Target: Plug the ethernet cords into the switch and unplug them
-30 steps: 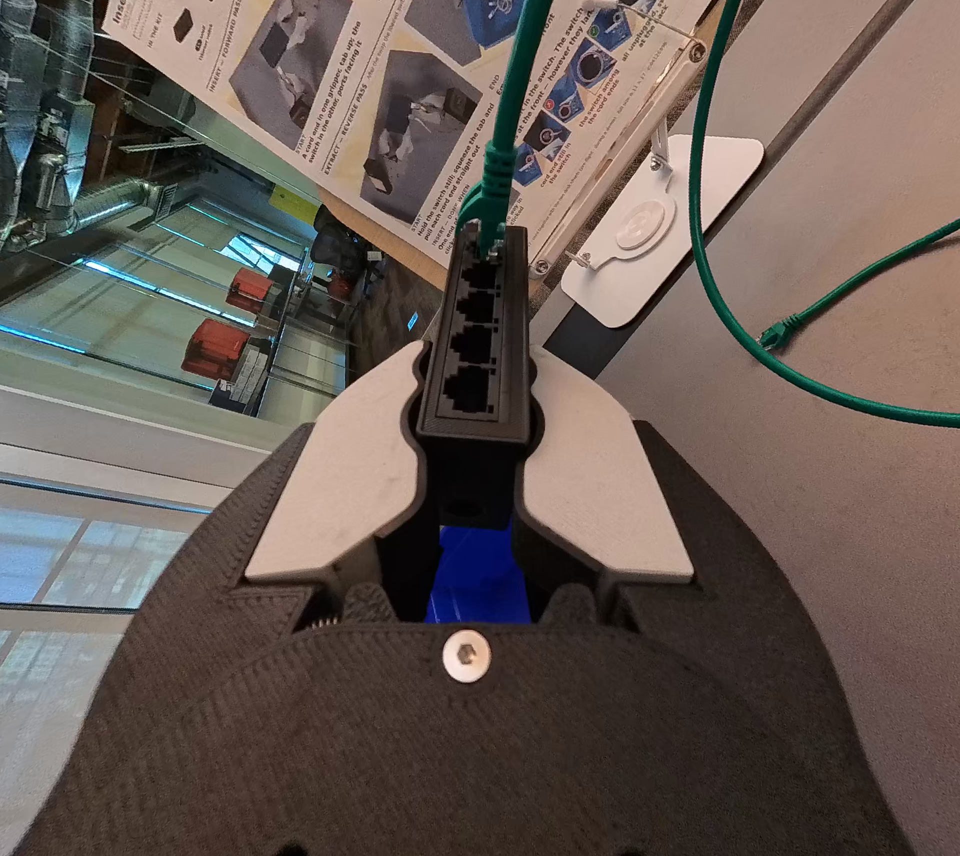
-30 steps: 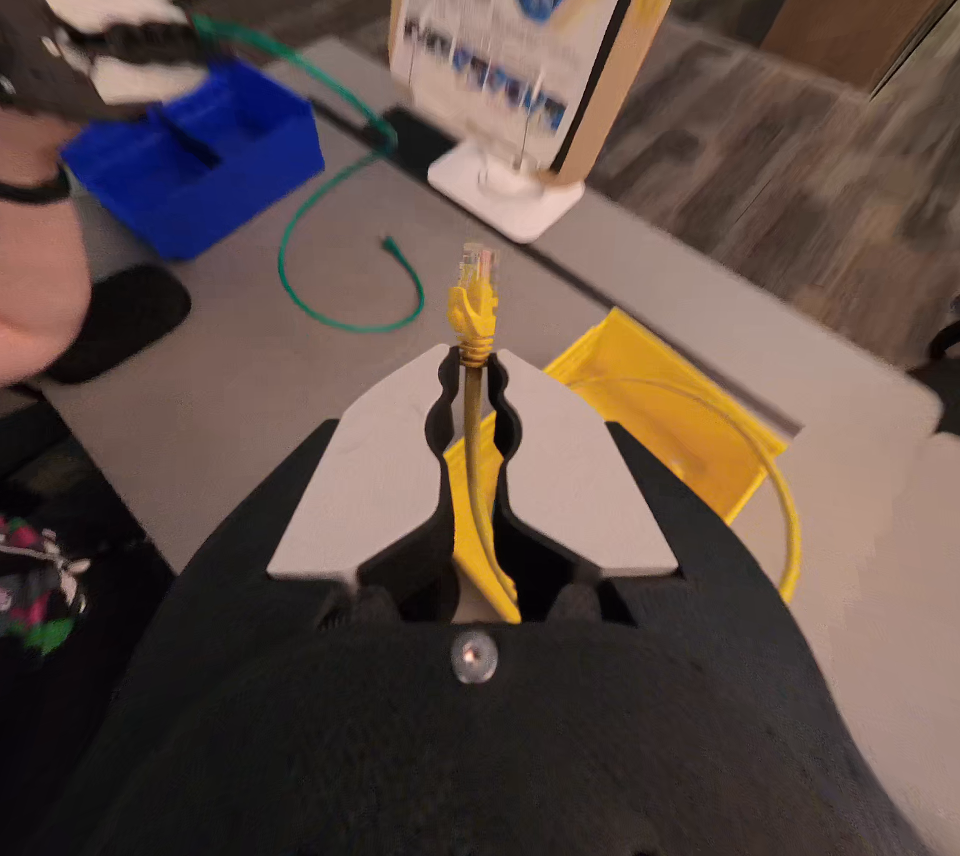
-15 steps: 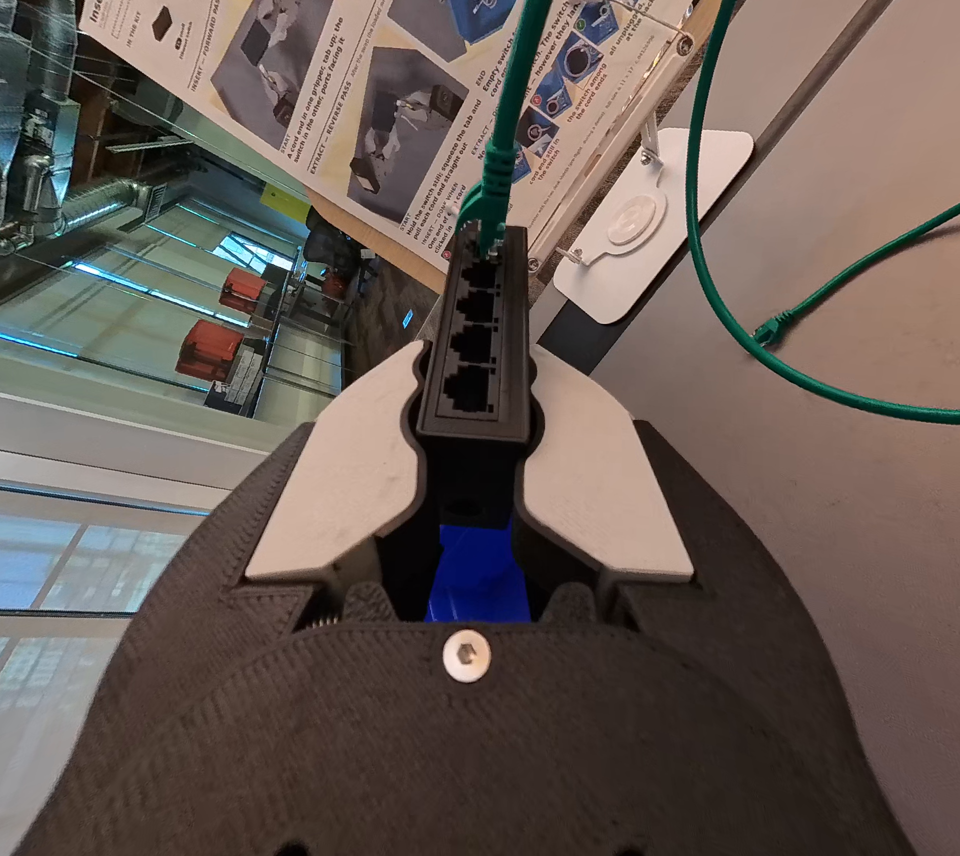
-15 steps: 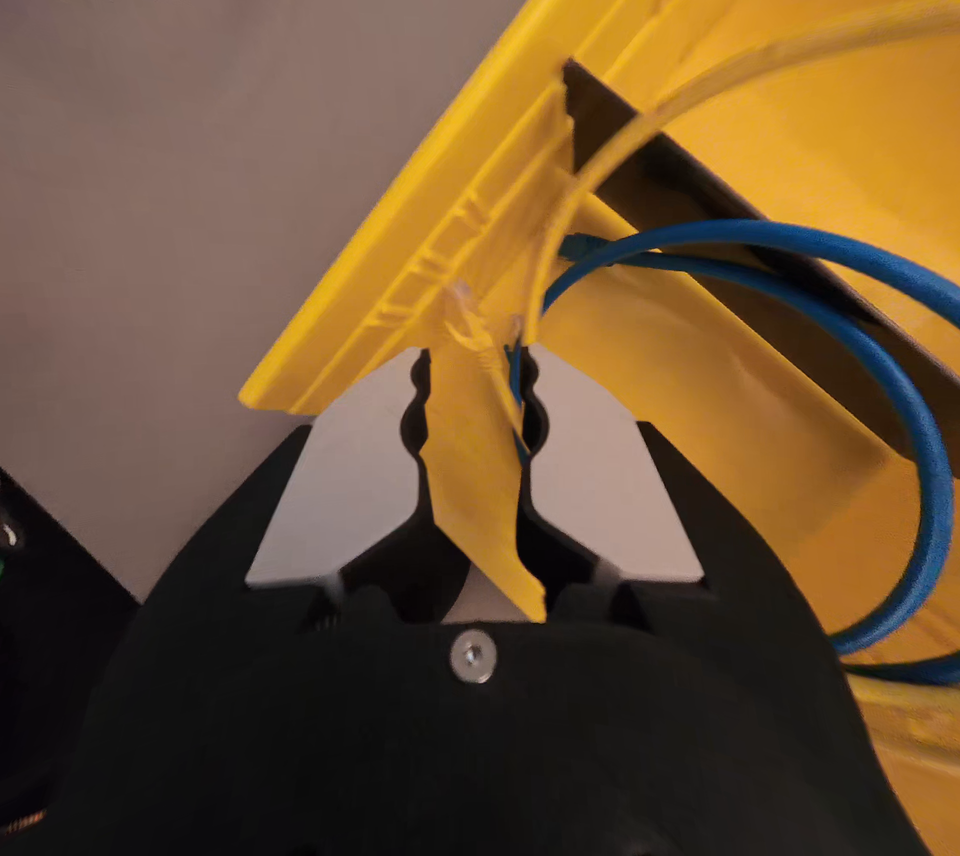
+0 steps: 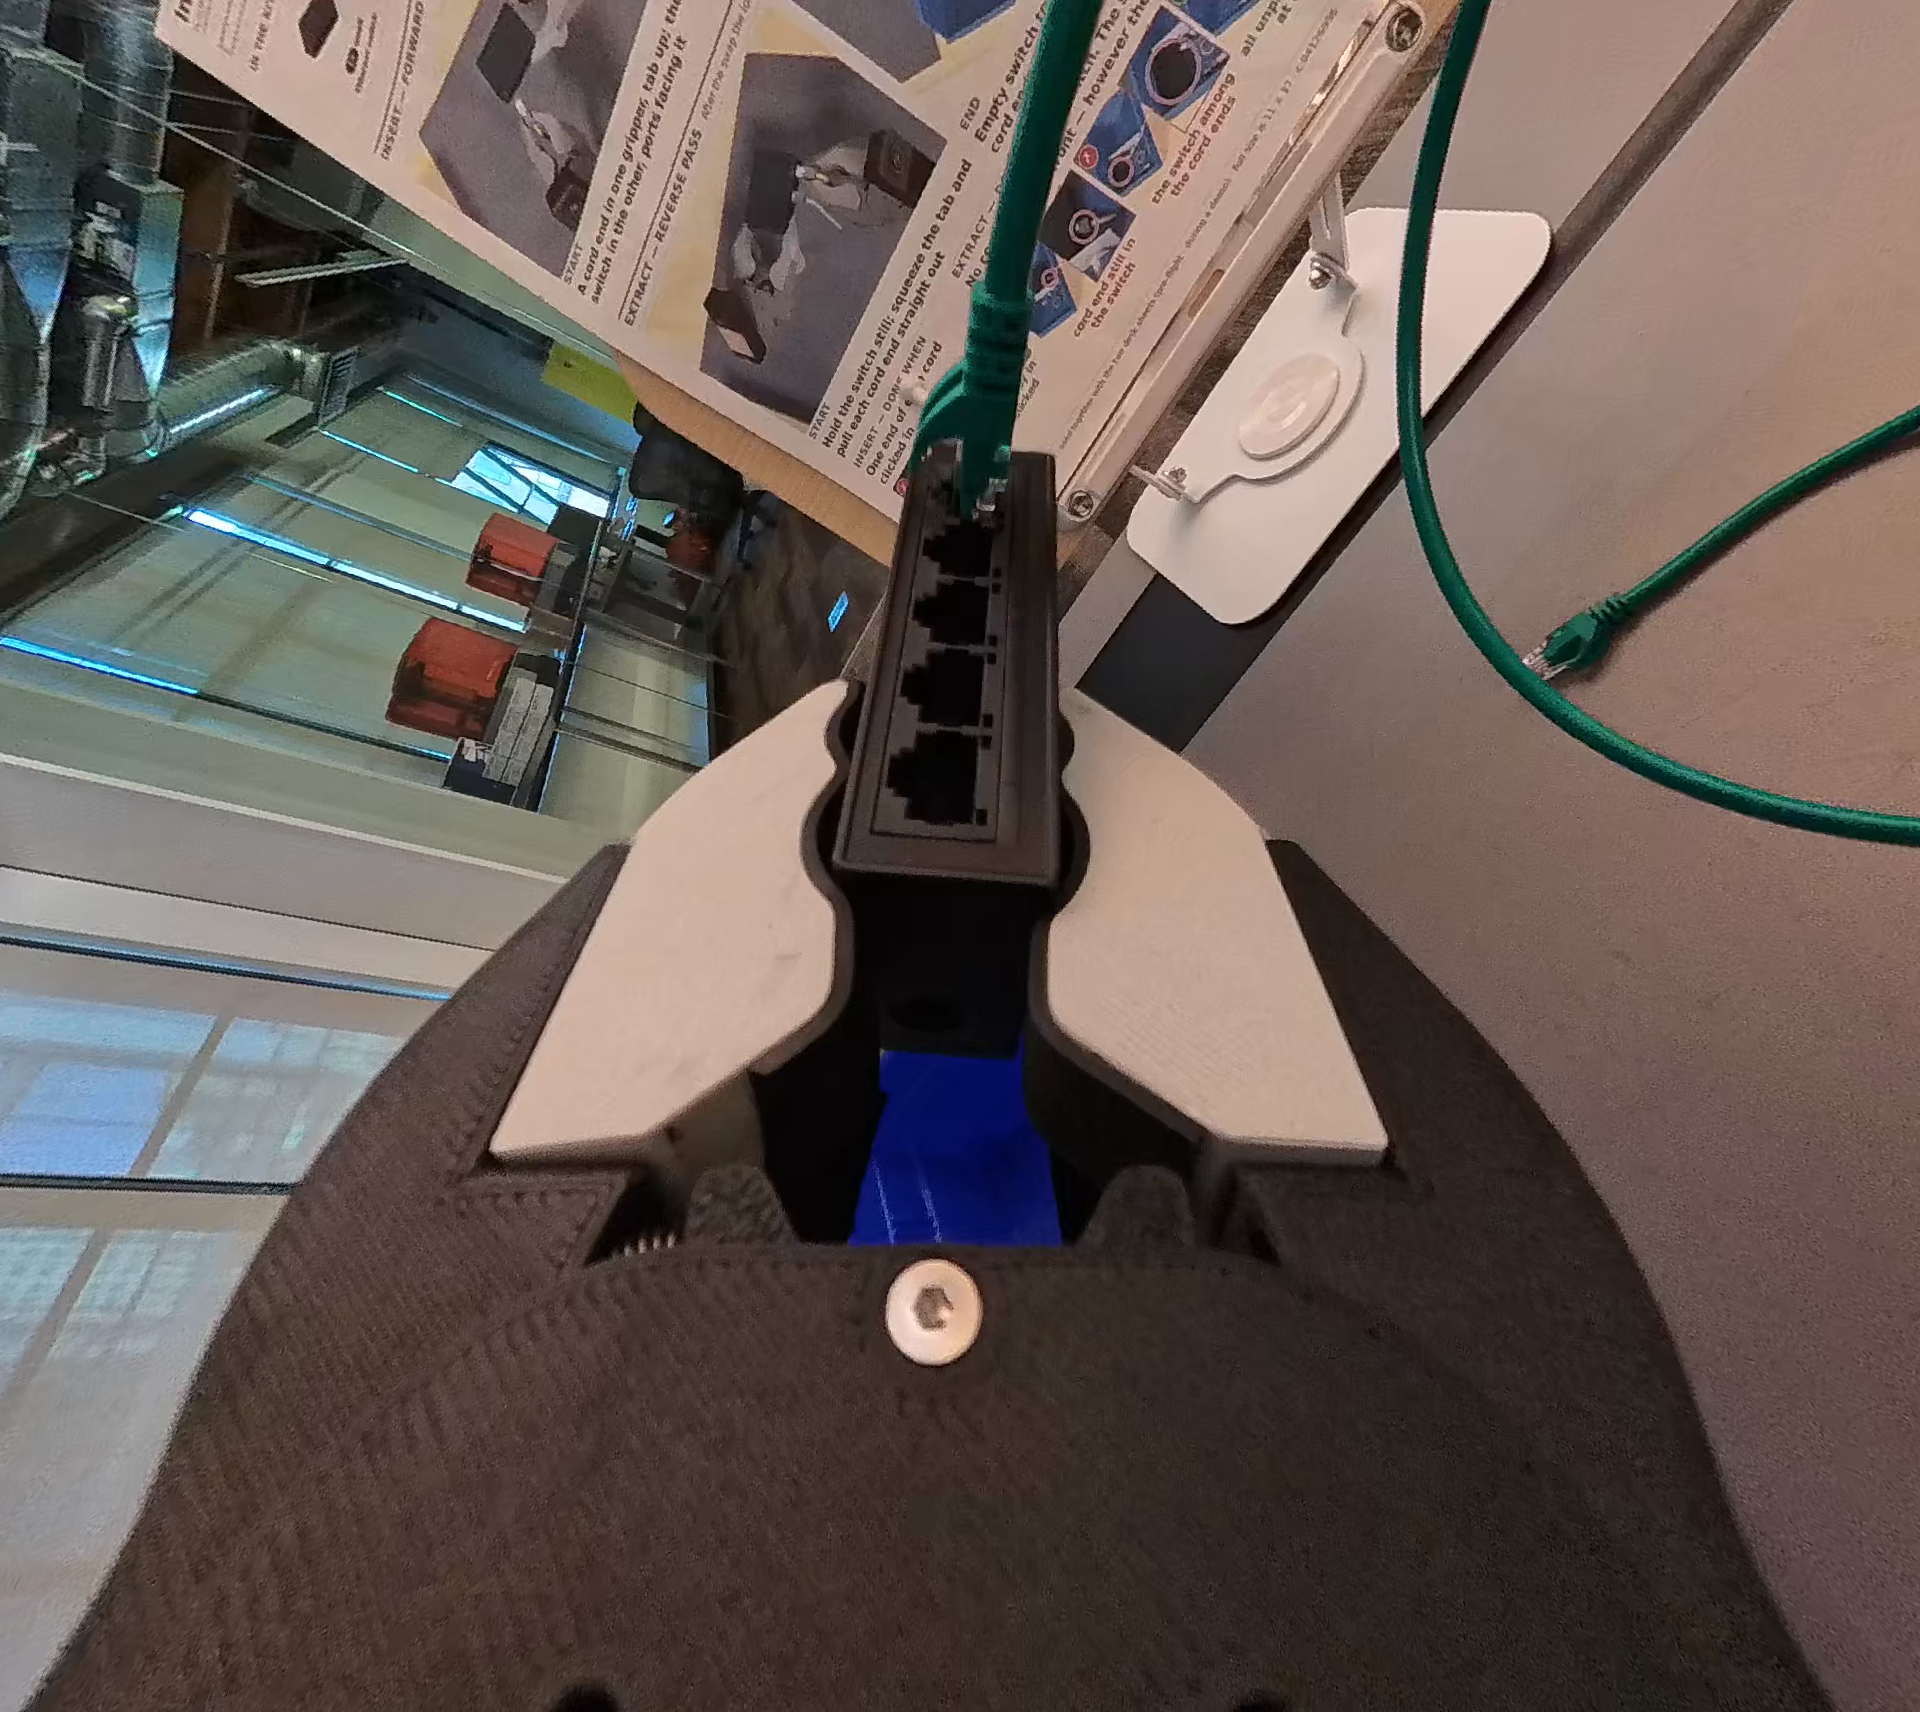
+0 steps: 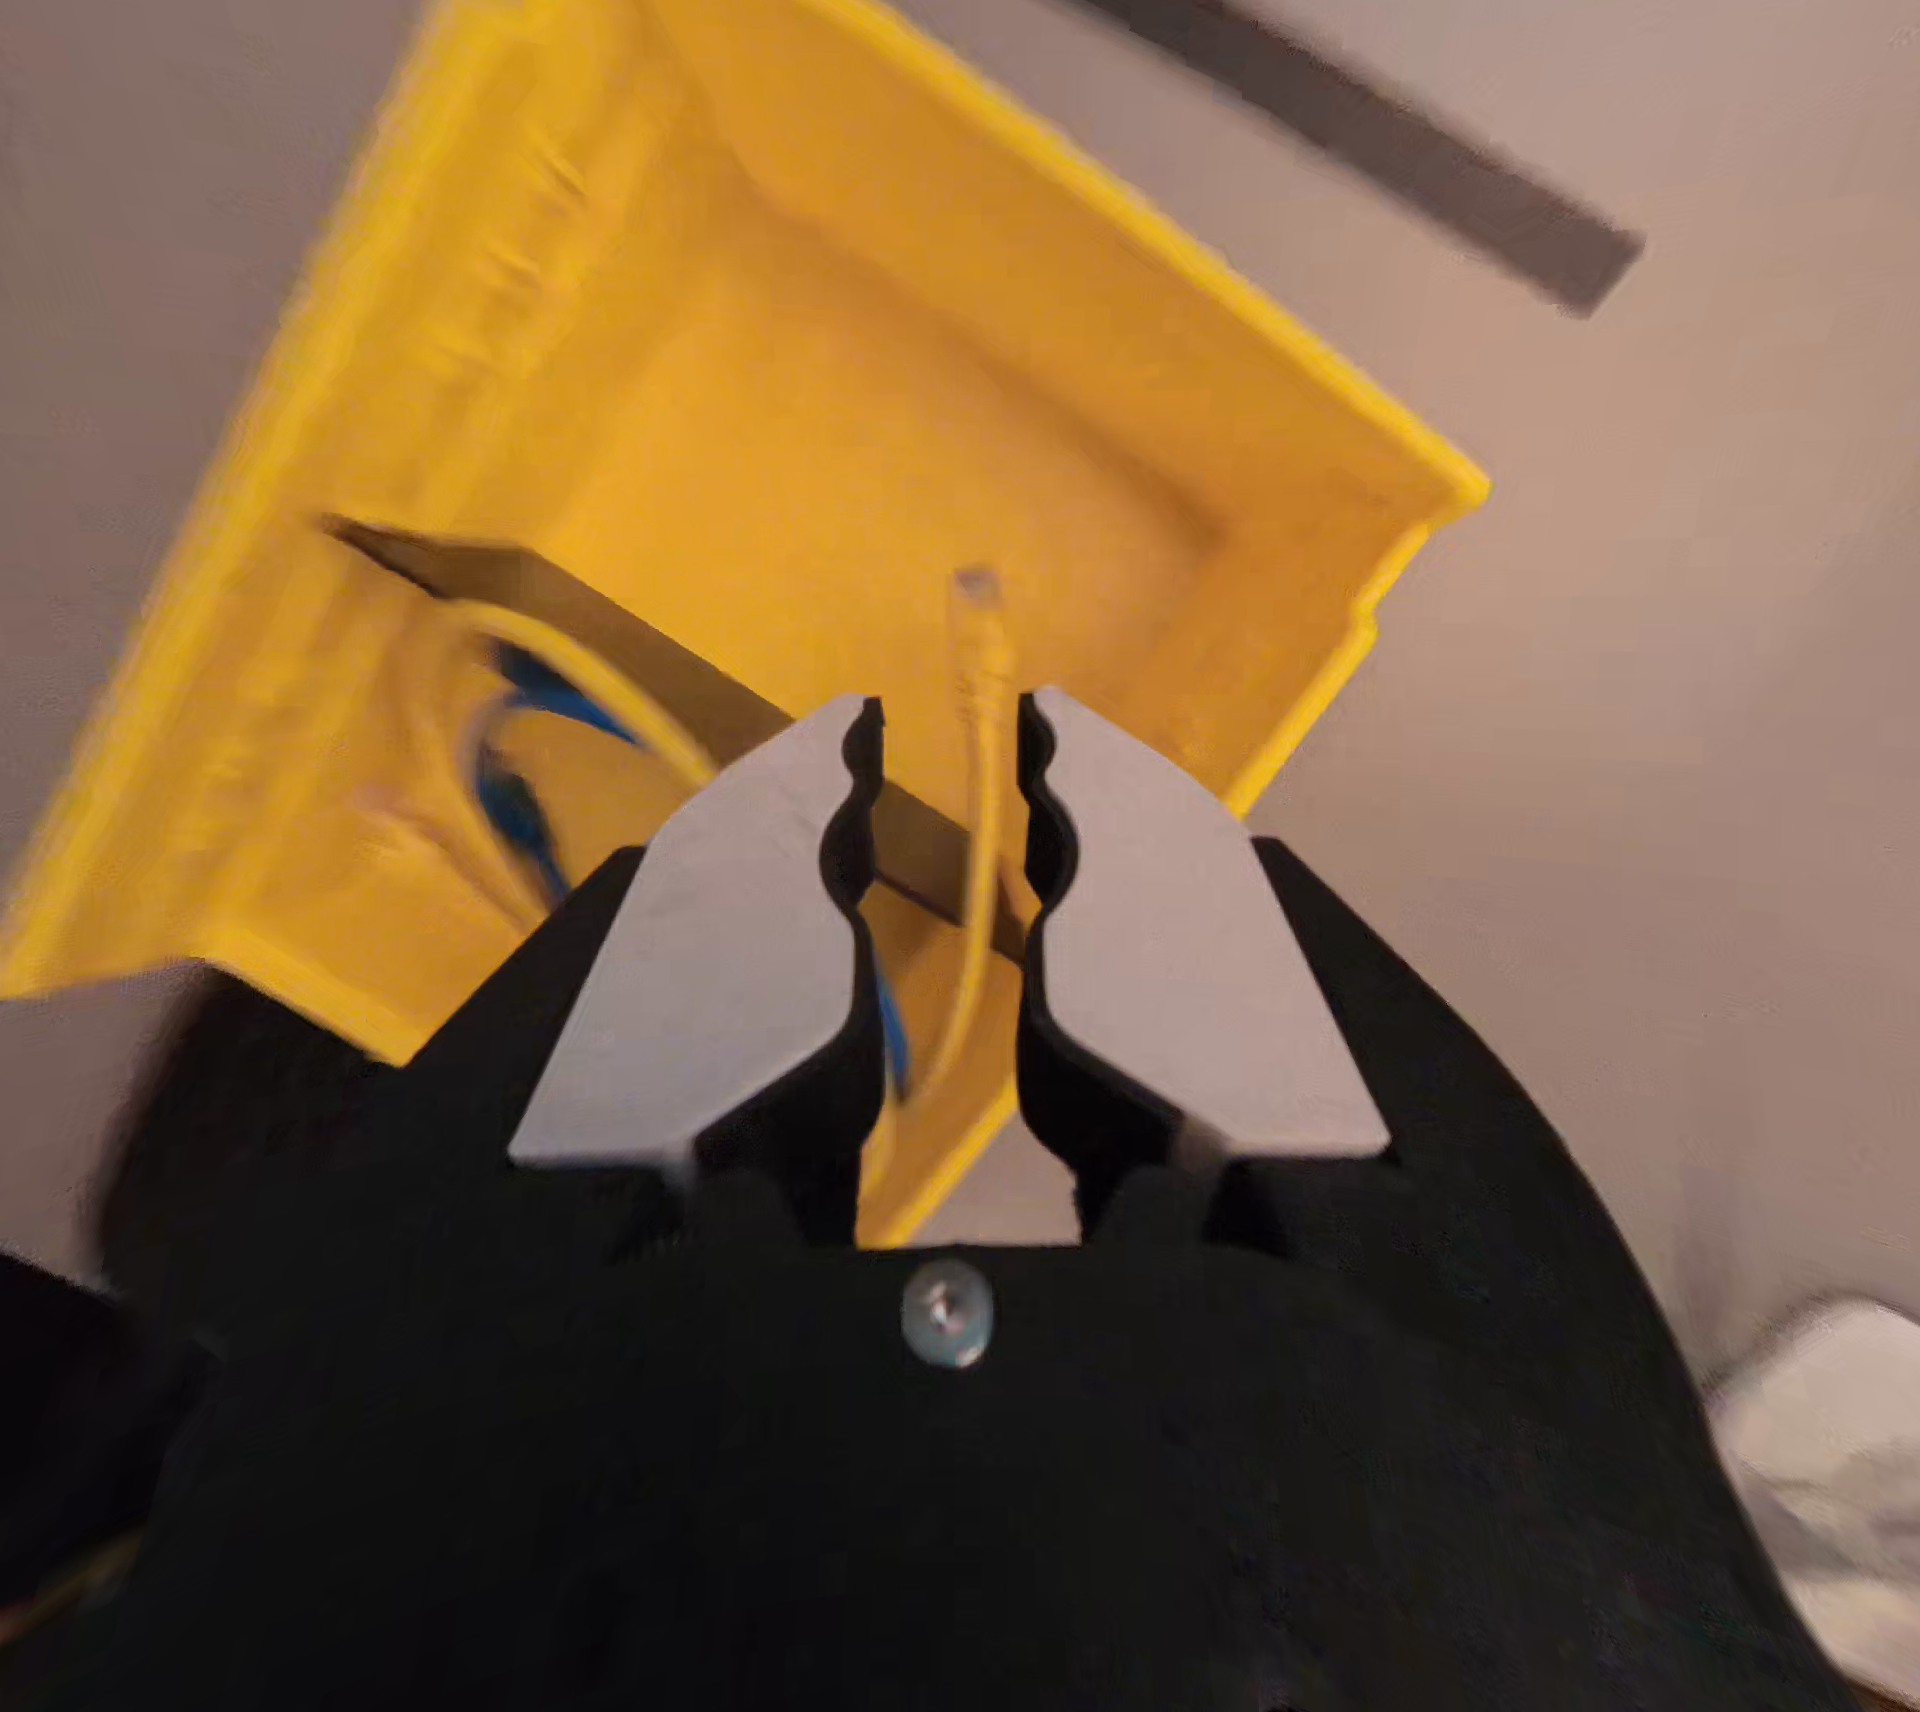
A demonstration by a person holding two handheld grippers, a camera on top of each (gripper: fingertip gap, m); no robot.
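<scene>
My left gripper [image 5: 956, 706] is shut on the black switch [image 5: 961, 727] and holds it up with its row of ports facing the camera. A green cord [image 5: 1039, 135] is plugged into the farthest port. Its free plug [image 5: 1574, 634] lies on the grey table. My right gripper [image 6: 948, 706] is open above the yellow bin [image 6: 1351, 415]. The yellow cord's plug end [image 6: 982, 654] stands loose between the fingers, nearer the right one, with a gap on each side. A blue cord [image 6: 520, 800] lies in the bin's left compartment, behind a black divider [image 6: 644, 644].
An instruction sheet [image 5: 727, 52] on a white stand [image 5: 1340, 415] rises behind the switch. A blue bin [image 5: 951, 1143] shows below the left fingers. A dark seam [image 6: 1247, 62] crosses the table beyond the yellow bin. The right wrist view is blurred. My hands' fingertips stand some 55 cm from each other.
The right gripper swung down over the yellow bin and opened, letting go of the yellow cord. The left gripper still holds the switch, nearly still.
</scene>
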